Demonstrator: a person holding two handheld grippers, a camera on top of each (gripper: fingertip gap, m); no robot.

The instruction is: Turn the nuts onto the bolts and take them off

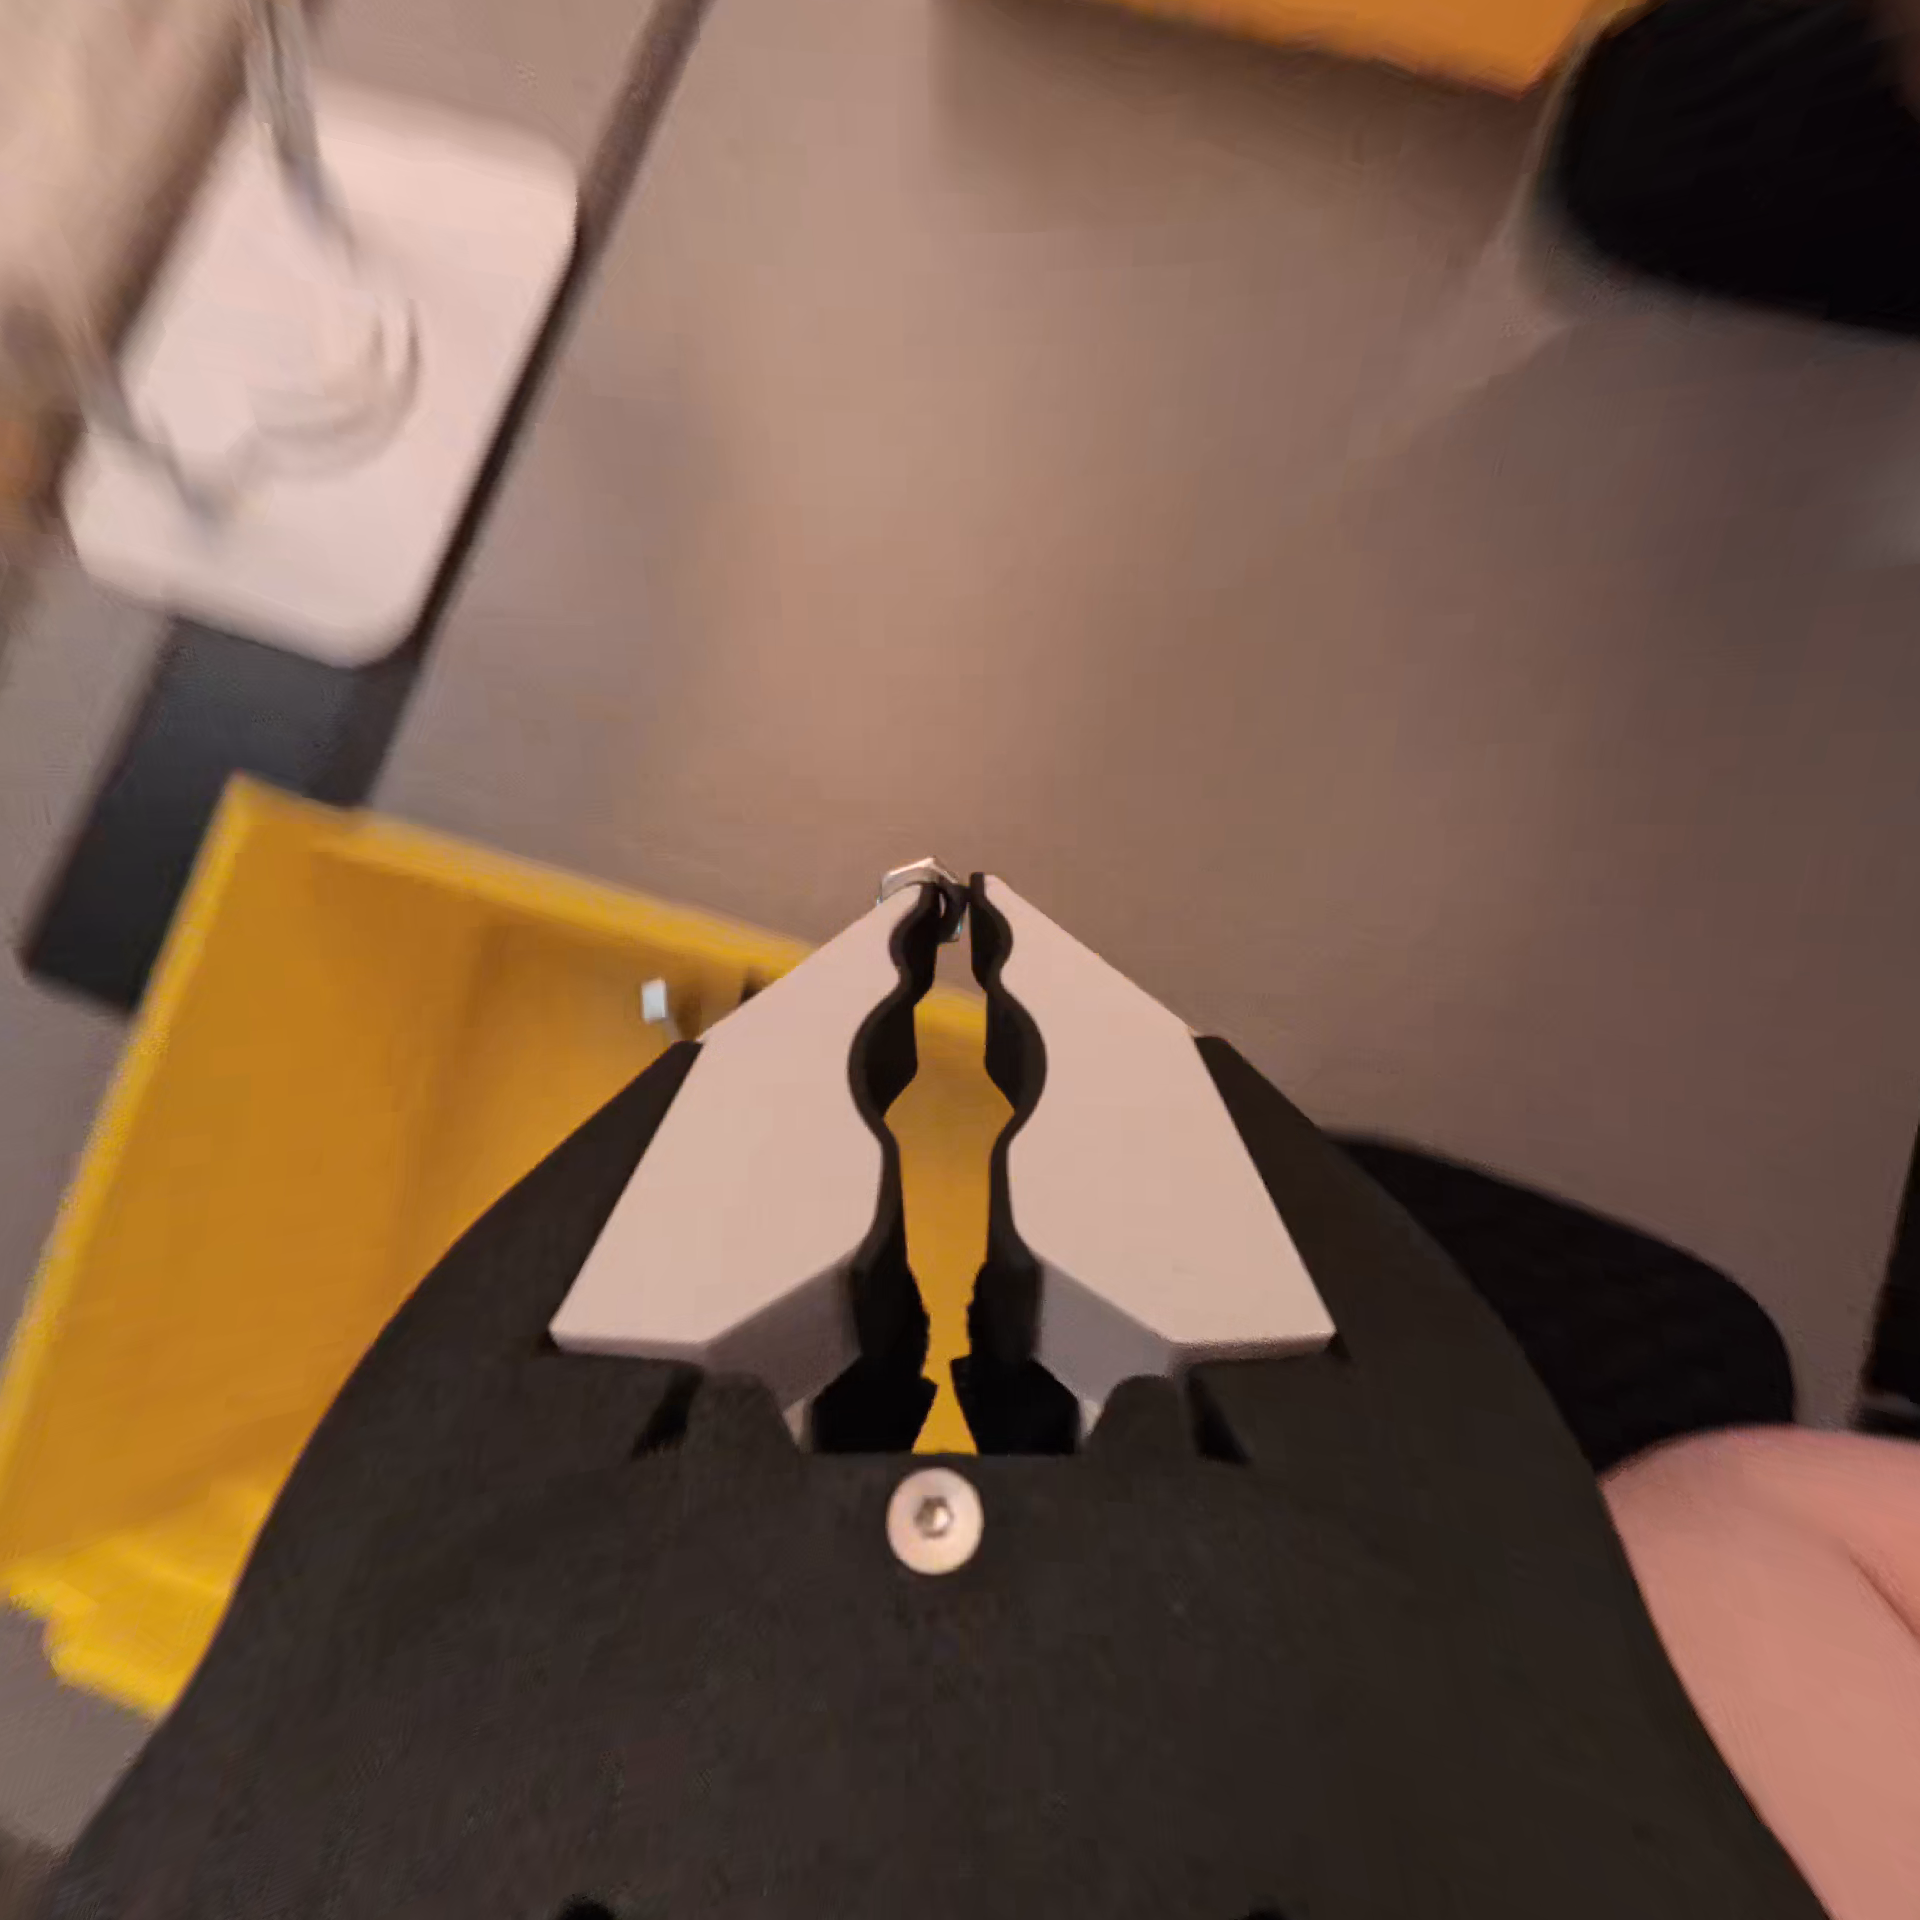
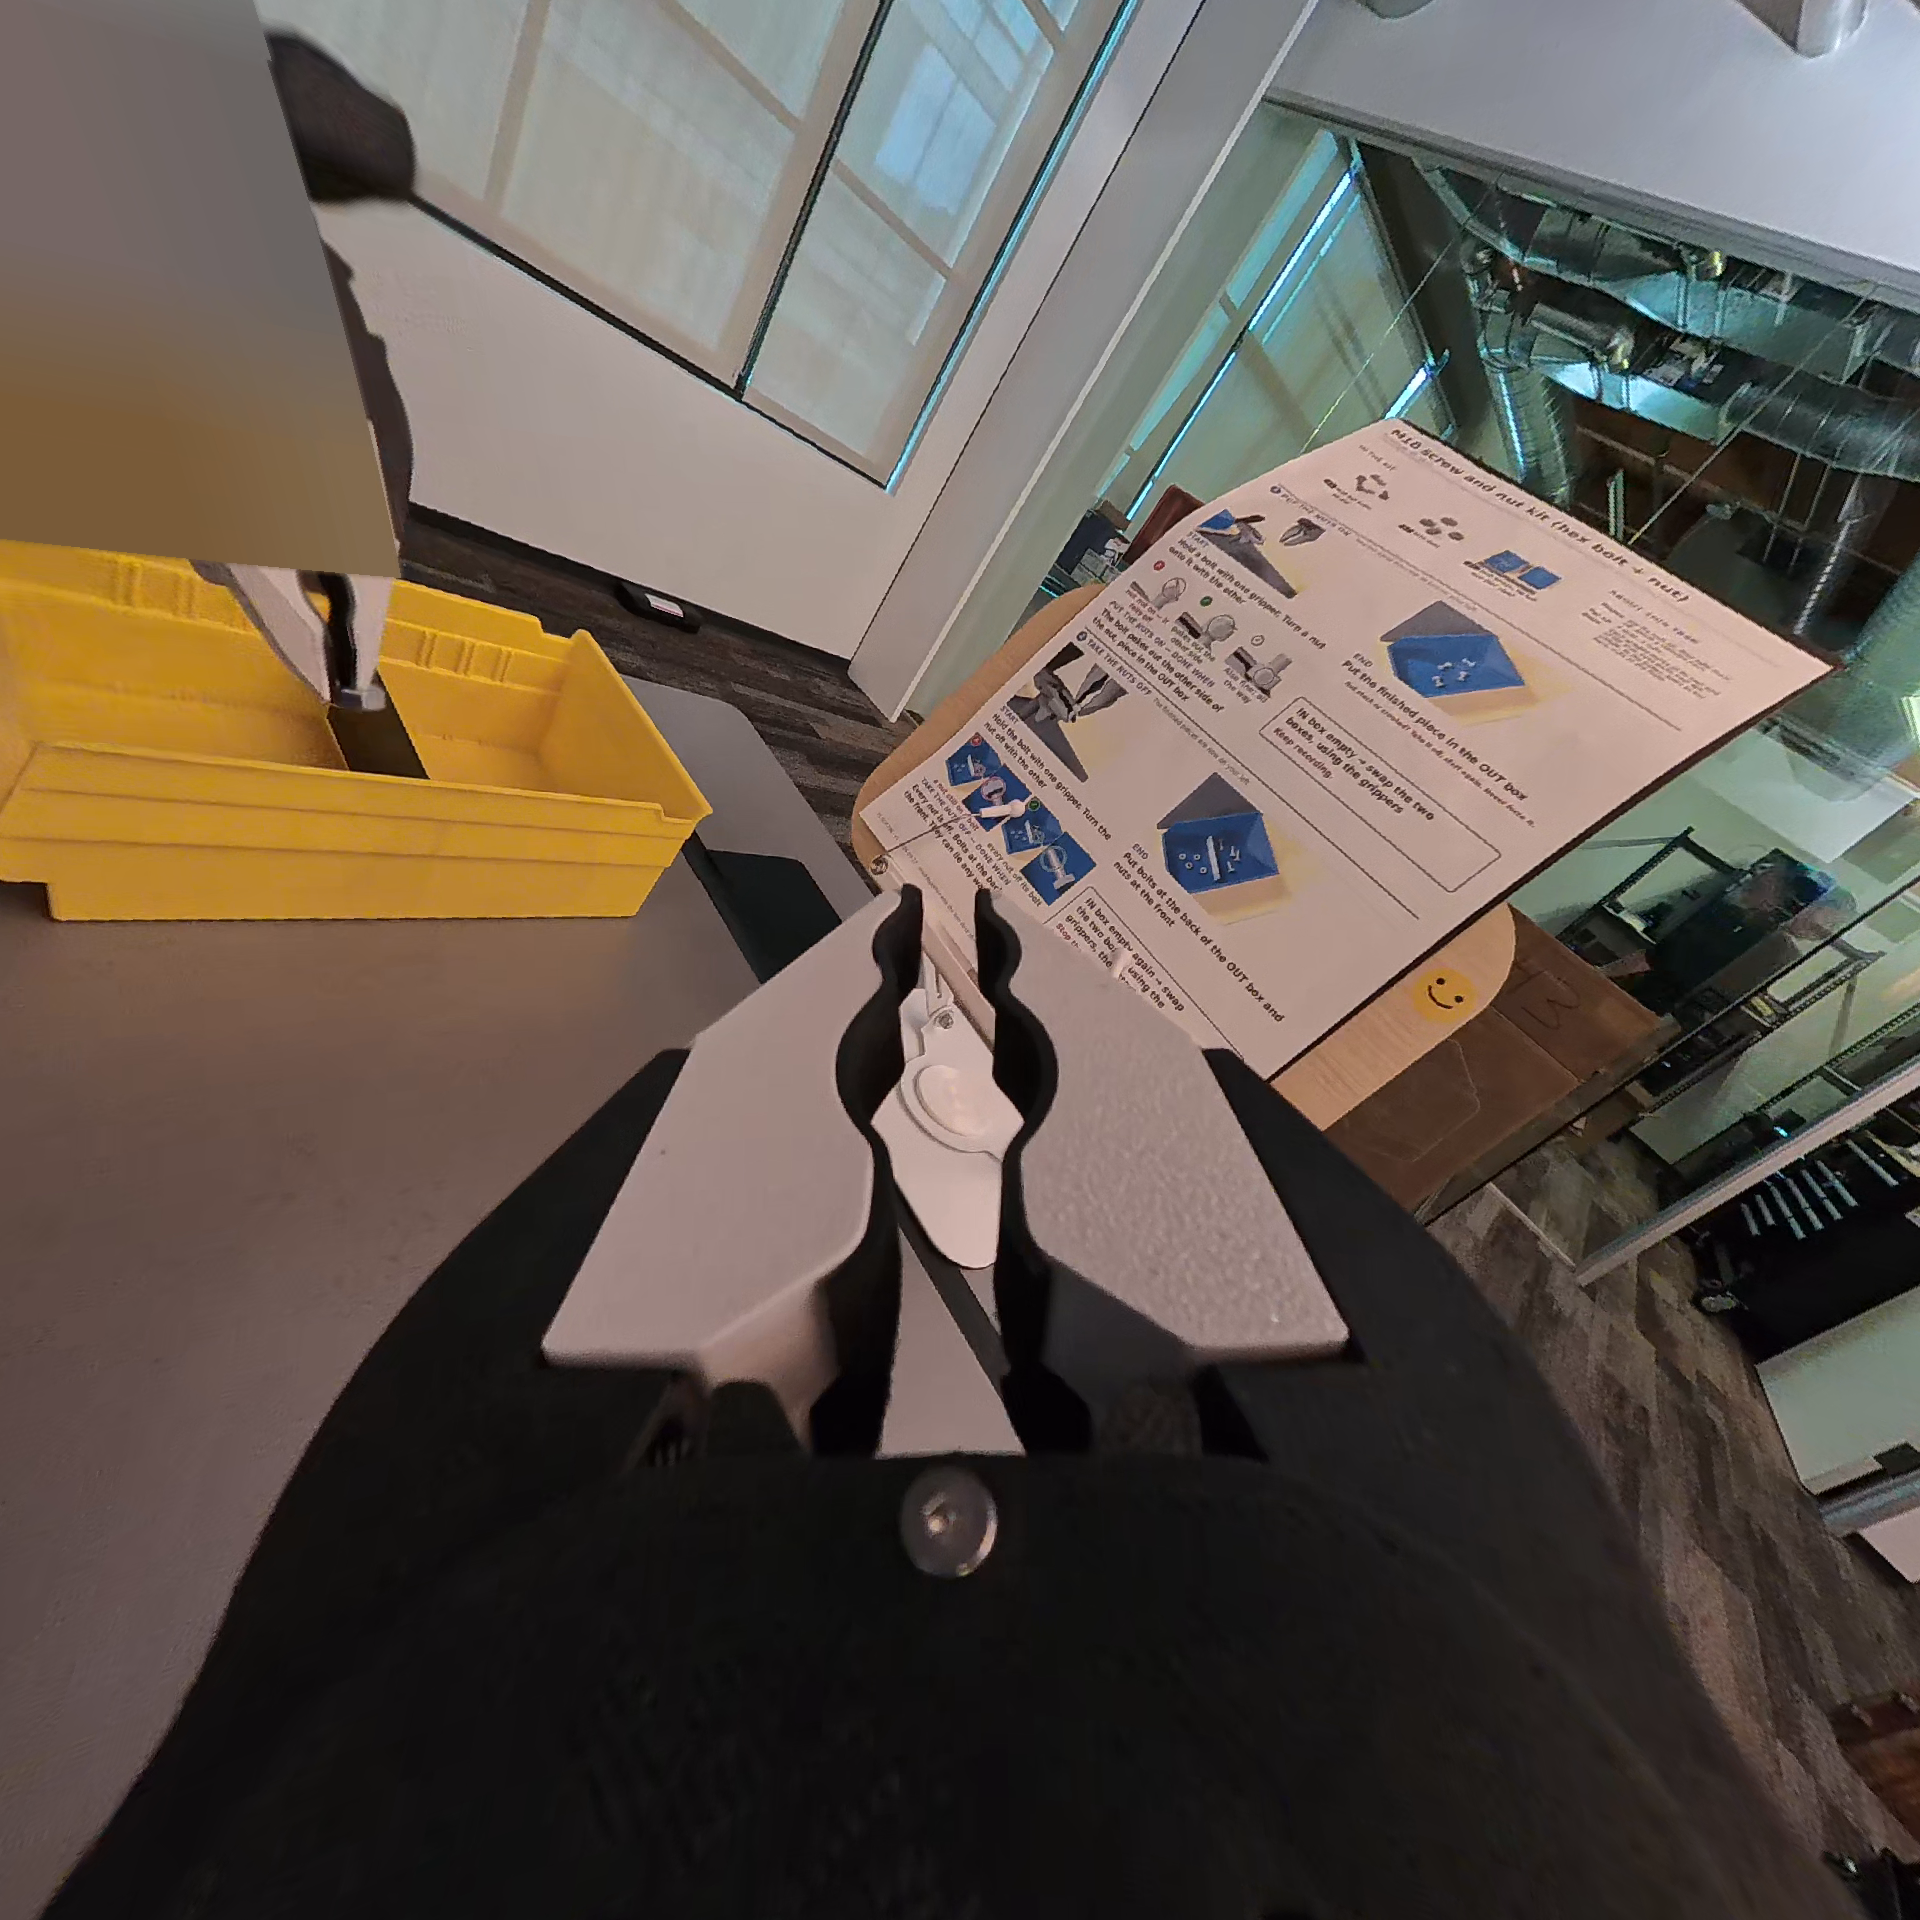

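My left gripper (image 1: pixel 948 891) is shut on a small silver hex nut (image 1: pixel 920 875) pinched at its very tips. It hangs just above the far edge of a yellow bin (image 1: pixel 312 1143). The right wrist view shows this gripper (image 2: pixel 353 675) at the far left with the nut (image 2: pixel 358 694) held over the same bin (image 2: pixel 364 862), above a dark divider. A small silver part (image 1: pixel 652 1000) lies inside the bin. My right gripper (image 2: pixel 948 914) is slightly open and empty, off to the right of the bin, above the table's edge. No bolt shows clearly.
The grey table (image 2: pixel 260 1143) carries the bin. A printed instruction sheet (image 2: pixel 1351 748) leans on a stand past the table's right edge, with a white clip (image 2: pixel 951 1143) beneath my right fingers. A second yellow bin (image 1: pixel 1299 31) sits at the far side. A hand (image 1: pixel 1787 1662) is at the lower right.
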